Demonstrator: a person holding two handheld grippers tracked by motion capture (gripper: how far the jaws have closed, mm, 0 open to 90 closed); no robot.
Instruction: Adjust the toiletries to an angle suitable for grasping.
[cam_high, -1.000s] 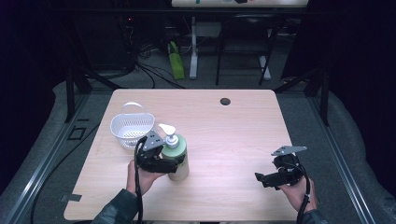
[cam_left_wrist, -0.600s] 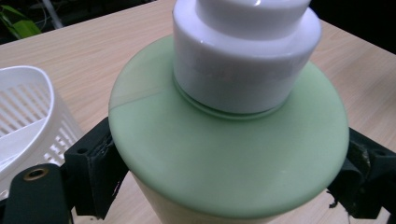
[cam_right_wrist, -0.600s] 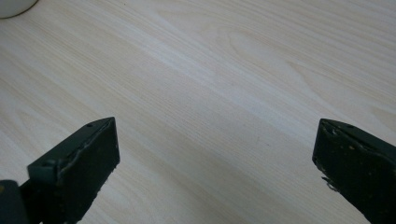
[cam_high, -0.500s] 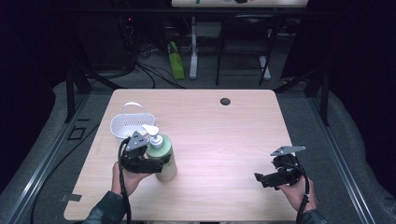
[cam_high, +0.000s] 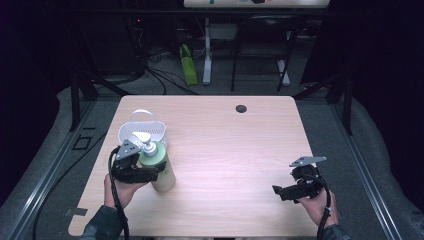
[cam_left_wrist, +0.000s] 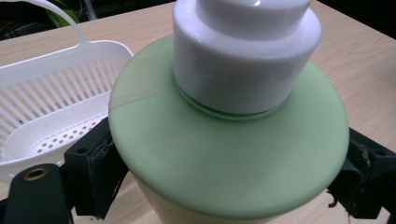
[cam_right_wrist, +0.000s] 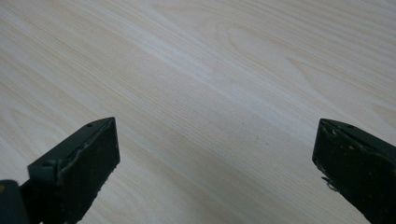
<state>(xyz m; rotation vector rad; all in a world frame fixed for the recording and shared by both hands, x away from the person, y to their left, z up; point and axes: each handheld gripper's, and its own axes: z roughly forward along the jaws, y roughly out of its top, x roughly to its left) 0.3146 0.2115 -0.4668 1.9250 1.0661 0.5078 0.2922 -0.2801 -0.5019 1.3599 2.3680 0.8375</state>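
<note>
Your left gripper clamps the green pump bottle; in the left gripper view both jaws press its sides just under the shoulder, below the white pump collar. Bottle stands upright at the table's left side, just in front of the white slotted basket, close to it; touching or not, cannot tell. Your right gripper sits near the table's right front corner, well apart from the bottle. In the right gripper view its jaws stand wide with bare wood between them, gripping nothing.
</note>
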